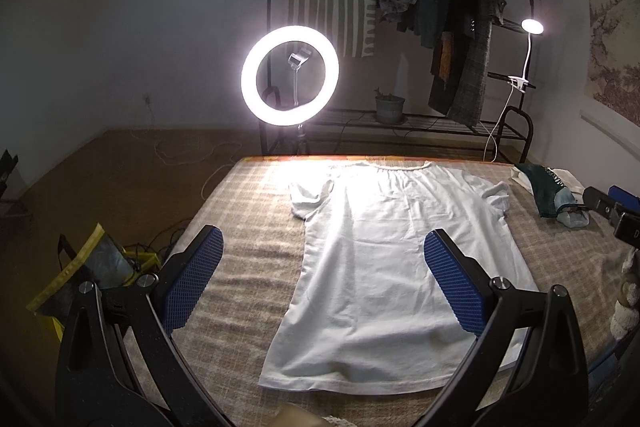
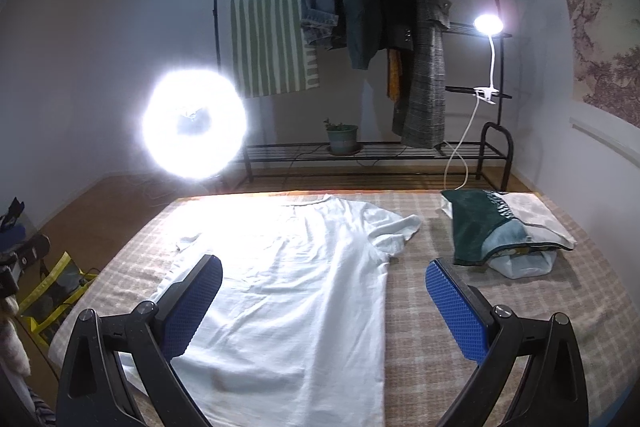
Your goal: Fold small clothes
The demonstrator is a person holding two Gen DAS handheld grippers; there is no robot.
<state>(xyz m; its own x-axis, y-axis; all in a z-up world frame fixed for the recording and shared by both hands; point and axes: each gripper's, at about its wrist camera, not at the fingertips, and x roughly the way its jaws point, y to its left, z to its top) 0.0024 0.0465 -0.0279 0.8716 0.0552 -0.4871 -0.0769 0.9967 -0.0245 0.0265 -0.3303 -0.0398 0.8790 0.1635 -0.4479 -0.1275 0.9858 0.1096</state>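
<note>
White T-shirt (image 1: 384,259) lies flat, unfolded, on the checked tabletop (image 1: 248,227). Left tool (image 1: 324,283) and right tool (image 2: 324,307) hover above it, both released and empty. Best grip: pinch a sleeve edge cleanly, single layer.

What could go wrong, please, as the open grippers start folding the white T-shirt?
1. The white cotton T-shirt reaches the far edge of the checked beige bedcover; tugging might drag it off.
2. The pile of folded dark-green and pale-blue clothes lies close to the right sleeve and could snag.
</note>
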